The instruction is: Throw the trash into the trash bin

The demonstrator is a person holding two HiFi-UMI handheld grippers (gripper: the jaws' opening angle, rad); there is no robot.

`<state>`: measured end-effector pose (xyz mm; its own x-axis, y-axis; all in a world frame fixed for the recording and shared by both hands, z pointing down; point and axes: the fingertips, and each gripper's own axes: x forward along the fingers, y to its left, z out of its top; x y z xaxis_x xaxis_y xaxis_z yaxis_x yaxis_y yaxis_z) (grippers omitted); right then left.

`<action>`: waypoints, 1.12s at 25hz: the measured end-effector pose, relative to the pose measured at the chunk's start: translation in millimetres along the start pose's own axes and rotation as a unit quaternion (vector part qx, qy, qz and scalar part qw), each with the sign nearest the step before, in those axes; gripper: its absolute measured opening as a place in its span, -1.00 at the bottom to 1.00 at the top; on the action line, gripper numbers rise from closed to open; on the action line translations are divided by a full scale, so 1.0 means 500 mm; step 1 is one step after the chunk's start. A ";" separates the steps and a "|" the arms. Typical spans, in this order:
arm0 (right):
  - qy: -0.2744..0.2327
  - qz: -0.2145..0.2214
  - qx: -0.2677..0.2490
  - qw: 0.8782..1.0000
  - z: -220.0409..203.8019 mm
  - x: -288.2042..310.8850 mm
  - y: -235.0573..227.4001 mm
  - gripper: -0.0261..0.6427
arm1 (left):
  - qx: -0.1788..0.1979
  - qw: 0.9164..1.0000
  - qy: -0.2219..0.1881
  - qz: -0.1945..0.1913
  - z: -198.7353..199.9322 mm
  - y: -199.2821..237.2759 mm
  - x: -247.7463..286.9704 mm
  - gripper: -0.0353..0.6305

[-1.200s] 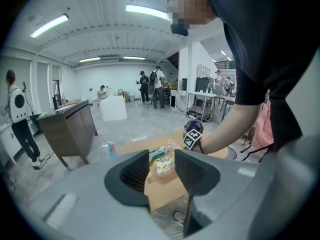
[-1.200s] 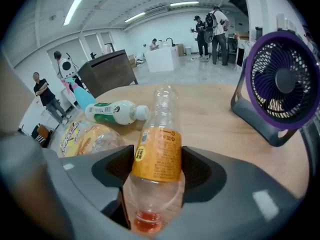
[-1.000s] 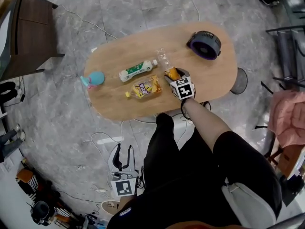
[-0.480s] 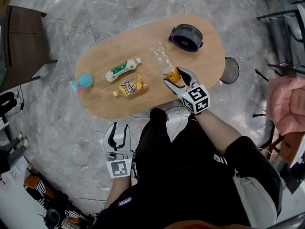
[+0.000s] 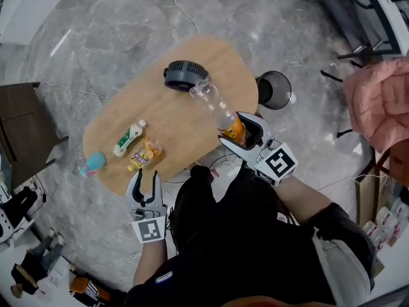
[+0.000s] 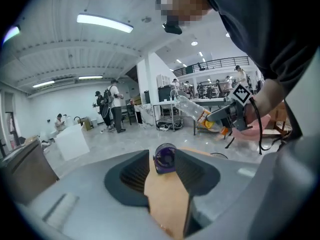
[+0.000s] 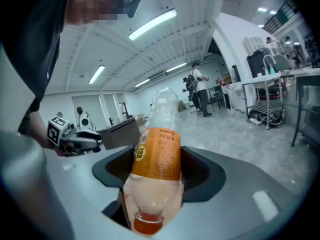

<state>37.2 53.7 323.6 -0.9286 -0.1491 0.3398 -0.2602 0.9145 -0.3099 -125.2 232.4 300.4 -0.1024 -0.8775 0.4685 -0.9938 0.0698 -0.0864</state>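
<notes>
A: Right claw (image 5: 238,132) clenched on the orange-labelled bottle (image 5: 216,109), cap end inward, above the counter (image 5: 179,123) at its near right edge. Left claw (image 5: 144,179) released, empty, off the near edge.
B: Clearance? Bin?
A: Open floor (image 5: 287,31) past the right end. Trash bin (image 5: 285,82) stands there beside the counter. Its contents are unreadable.

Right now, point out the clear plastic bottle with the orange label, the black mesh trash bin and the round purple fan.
Clear plastic bottle (image 7: 159,154): right gripper view, orange label.
Black mesh trash bin (image 5: 275,88): head view, inside wall.
Round purple fan (image 5: 185,75): head view, top grille.
</notes>
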 end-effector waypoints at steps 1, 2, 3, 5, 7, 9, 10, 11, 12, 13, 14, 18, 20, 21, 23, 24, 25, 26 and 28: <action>-0.009 -0.011 0.006 1.000 0.002 -0.033 -0.044 0.04 | 0.007 1.000 -0.005 -0.002 0.016 -0.021 0.038 -0.41; -0.014 -0.024 0.009 1.000 0.000 -0.063 -0.093 0.04 | 0.011 1.000 -0.012 -0.005 0.030 -0.045 0.078 -0.41; -0.014 -0.038 0.010 0.999 -0.008 -0.092 -0.146 0.04 | 0.010 1.000 -0.017 -0.010 0.042 -0.074 0.119 -0.41; -0.001 -0.076 0.017 0.997 -0.046 -0.154 -0.251 0.04 | 0.003 0.999 -0.020 -0.034 0.061 -0.150 0.193 -0.41; 0.024 -0.120 0.032 0.992 -0.107 -0.219 -0.342 0.04 | 0.006 0.998 -0.015 -0.065 0.079 -0.229 0.250 -0.41; 0.050 -0.152 0.046 0.986 -0.168 -0.271 -0.422 0.04 | 0.012 0.996 -0.014 -0.090 0.098 -0.294 0.301 -0.41; 0.062 -0.163 0.055 0.983 -0.197 -0.293 -0.456 0.04 | 0.013 0.995 -0.013 -0.100 0.104 -0.322 0.325 -0.41; 0.073 -0.172 0.065 0.980 -0.227 -0.312 -0.485 0.04 | 0.014 0.994 -0.009 -0.108 0.107 -0.347 0.346 -0.41; 0.082 -0.180 0.075 0.977 -0.257 -0.331 -0.509 0.04 | 0.013 0.993 -0.004 -0.114 0.107 -0.368 0.364 -0.41; 0.092 -0.187 0.084 0.975 -0.287 -0.346 -0.529 0.04 | 0.013 0.993 0.000 -0.117 0.106 -0.386 0.379 -0.41; 0.101 -0.194 0.092 0.971 -0.318 -0.358 -0.547 0.04 | 0.015 0.993 0.004 -0.119 0.106 -0.399 0.392 -0.41; 0.140 -0.217 0.121 0.958 -0.429 -0.365 -0.605 0.04 | 0.030 0.992 -0.003 -0.125 0.119 -0.424 0.436 -0.41; 0.166 -0.222 0.123 0.953 -0.482 -0.362 -0.631 0.04 | 0.026 0.992 -0.004 -0.126 0.119 -0.439 0.446 -0.41; 0.180 -0.222 0.123 0.950 -0.509 -0.360 -0.642 0.04 | 0.025 0.992 -0.001 -0.126 0.114 -0.447 0.449 -0.41; 0.203 -0.224 0.127 0.945 -0.556 -0.354 -0.660 0.04 | 0.025 0.991 0.005 -0.128 0.103 -0.458 0.449 -0.41; 0.211 -0.225 0.129 0.942 -0.575 -0.350 -0.666 0.04 | 0.026 0.991 0.009 -0.128 0.097 -0.461 0.448 -0.41; 0.219 -0.226 0.131 0.940 -0.590 -0.347 -0.669 0.04 | 0.026 0.991 0.013 -0.128 0.091 -0.461 0.447 -0.41; 0.227 -0.226 0.133 0.938 -0.605 -0.344 -0.671 0.04 | 0.025 0.991 0.018 -0.127 0.086 -0.460 0.445 -0.41; 0.245 -0.226 0.137 0.933 -0.636 -0.338 -0.675 0.04 | 0.022 0.992 0.024 -0.123 0.078 -0.455 0.444 -0.41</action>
<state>366.0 -110.2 653.2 -0.4922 -0.2447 0.8354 -0.7167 0.6586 -0.2293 79.9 3.1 390.0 0.1396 -0.8416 0.5217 -0.9863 -0.1651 -0.0025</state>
